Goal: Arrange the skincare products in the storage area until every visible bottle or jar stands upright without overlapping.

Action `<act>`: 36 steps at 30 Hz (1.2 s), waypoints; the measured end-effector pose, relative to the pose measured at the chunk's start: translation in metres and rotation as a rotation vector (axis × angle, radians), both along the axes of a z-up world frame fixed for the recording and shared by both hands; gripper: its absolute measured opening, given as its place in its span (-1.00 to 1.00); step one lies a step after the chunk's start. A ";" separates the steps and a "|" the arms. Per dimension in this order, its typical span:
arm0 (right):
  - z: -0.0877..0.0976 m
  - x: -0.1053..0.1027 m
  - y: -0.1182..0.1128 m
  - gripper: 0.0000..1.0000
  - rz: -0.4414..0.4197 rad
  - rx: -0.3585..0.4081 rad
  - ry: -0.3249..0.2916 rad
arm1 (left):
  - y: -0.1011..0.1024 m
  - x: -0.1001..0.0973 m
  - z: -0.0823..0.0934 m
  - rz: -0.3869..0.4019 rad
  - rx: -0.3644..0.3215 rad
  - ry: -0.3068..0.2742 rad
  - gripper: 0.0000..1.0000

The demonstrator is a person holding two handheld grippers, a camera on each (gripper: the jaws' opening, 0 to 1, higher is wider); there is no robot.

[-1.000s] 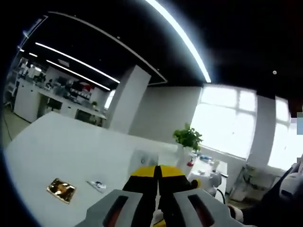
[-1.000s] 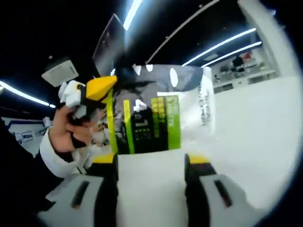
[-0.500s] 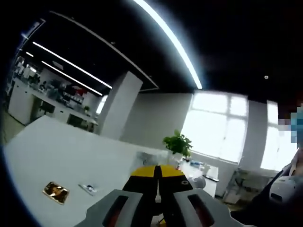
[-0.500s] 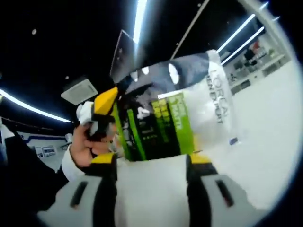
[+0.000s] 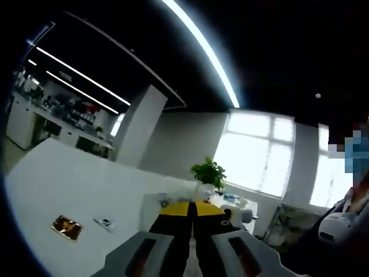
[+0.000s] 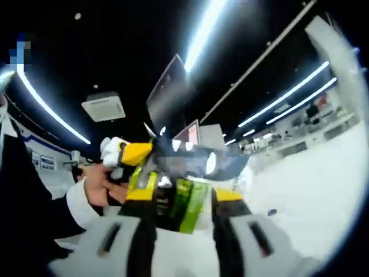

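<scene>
Pouch (image 6: 183, 203) now deeper between right tongs (image 6: 179, 199)

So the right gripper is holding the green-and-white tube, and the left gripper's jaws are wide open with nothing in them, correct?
Not quite. The left gripper has nothing between its jaws, but they are shut, yellow tips pressed together, as the left gripper view shows. The rest stands: the right gripper is clamped on the green-and-white tube, seen in the right gripper view.

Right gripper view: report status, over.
Right gripper shut on white skincare tube with green label, held aloft. Left gripper shut, empty. Gold packet lies on white table.
</scene>
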State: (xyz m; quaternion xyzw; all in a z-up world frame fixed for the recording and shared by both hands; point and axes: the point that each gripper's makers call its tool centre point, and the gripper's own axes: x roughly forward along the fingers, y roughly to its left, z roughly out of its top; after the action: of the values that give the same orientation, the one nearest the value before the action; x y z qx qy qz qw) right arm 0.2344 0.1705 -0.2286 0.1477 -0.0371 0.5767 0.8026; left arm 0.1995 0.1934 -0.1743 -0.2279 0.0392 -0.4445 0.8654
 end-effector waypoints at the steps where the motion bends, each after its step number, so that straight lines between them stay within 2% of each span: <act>1: -0.001 -0.003 0.002 -0.14 0.017 0.004 0.014 | 0.001 0.001 0.000 0.008 0.000 -0.005 -1.00; 5: -0.001 -0.013 0.007 -0.06 0.045 -0.003 -0.002 | 0.011 0.005 0.007 0.058 -0.016 -0.030 -1.00; 7: -0.008 -0.009 0.010 0.10 0.025 -0.044 -0.002 | 0.014 0.003 0.012 0.062 -0.032 -0.039 -1.00; 10: -0.018 -0.010 0.017 0.45 0.048 -0.062 0.058 | 0.016 -0.001 0.020 0.056 -0.061 -0.063 -1.00; 15: -0.024 -0.012 0.023 0.77 0.099 -0.042 0.148 | 0.016 -0.009 0.034 0.029 -0.120 -0.126 -1.00; 18: -0.019 -0.018 0.025 0.90 0.145 0.013 0.197 | 0.015 -0.010 0.033 0.009 -0.145 -0.117 -1.00; 23: -0.004 -0.021 0.020 0.95 0.180 0.112 0.219 | 0.007 -0.017 0.029 -0.031 -0.133 -0.125 -1.00; 27: 0.013 -0.017 0.006 0.80 0.177 0.233 0.238 | 0.014 -0.021 0.031 -0.043 -0.149 -0.132 -1.00; 29: 0.020 -0.018 -0.001 0.60 0.192 0.279 0.231 | 0.020 -0.023 0.030 -0.037 -0.159 -0.129 -1.00; 31: 0.033 -0.024 -0.008 0.33 0.205 0.333 0.190 | 0.028 -0.023 0.028 -0.018 -0.179 -0.127 -1.00; 36: 0.039 -0.027 -0.015 -0.18 0.203 0.332 0.116 | 0.045 -0.024 0.015 0.017 -0.204 -0.097 -1.00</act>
State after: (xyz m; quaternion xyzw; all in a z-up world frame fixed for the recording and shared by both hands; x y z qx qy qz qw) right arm 0.2070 0.1557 -0.1895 0.3140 -0.0704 0.6311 0.7058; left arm 0.1759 0.2383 -0.1596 -0.2934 -0.0500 -0.4493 0.8424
